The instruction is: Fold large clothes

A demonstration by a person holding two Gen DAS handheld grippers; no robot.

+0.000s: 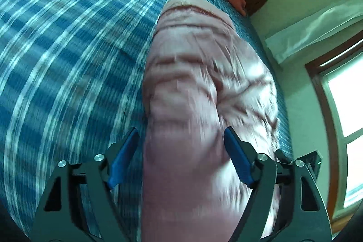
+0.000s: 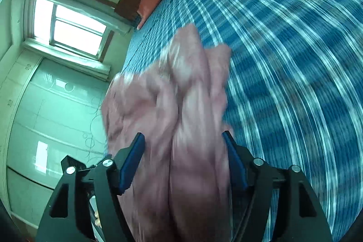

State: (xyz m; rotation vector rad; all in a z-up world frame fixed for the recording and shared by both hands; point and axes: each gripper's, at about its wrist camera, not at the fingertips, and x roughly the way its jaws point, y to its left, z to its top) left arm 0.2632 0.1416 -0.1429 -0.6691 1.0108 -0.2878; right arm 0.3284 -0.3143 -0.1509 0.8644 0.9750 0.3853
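Lengthwise, the pink quilted coat (image 1: pixel 199 87) lies on the blue plaid bed (image 1: pixel 68 49), running straight away from both tools, passing between the parted pads of the left tool (image 1: pixel 181 142) and right tool (image 2: pixel 183 149), neither clamping it.

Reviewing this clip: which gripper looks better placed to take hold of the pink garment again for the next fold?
Probably right. The right gripper has bunched folds of the pink garment filling the space between its open pads. The left gripper straddles it with a visible gap at one pad. Blur limits certainty.
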